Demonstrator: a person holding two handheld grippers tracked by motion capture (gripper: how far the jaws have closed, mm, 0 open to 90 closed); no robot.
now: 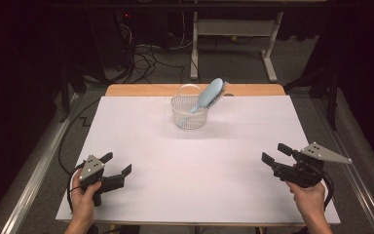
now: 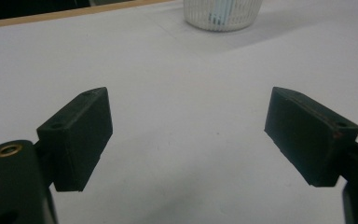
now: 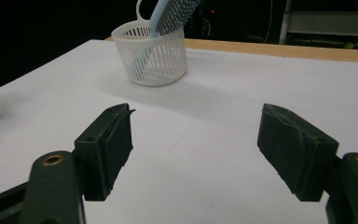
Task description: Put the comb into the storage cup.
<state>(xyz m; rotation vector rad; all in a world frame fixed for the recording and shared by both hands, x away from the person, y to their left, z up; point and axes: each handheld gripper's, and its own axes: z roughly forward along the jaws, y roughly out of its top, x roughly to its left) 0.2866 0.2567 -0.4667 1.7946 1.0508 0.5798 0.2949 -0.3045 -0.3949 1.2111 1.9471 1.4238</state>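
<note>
Light blue hairbrush (image 1: 208, 95) is standing handle-down in the white mesh basket (image 1: 189, 117), long axis tilting up toward the far right, bristled head (image 3: 177, 11) sticking out above the rim. Basket is sitting at the far middle of the white table (image 1: 175, 161), well apart from both grippers. Left gripper (image 1: 116, 164) and right gripper (image 1: 273, 153) are both sitting wide open near the front corners, 2 jaws each, nothing between them.

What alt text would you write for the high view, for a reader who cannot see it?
A light blue hairbrush stands tilted, handle down, in a small white basket at the far middle of a white table. Near the front edge, a person holds the left hand-held gripper and right hand-held gripper, both open and empty.
</note>
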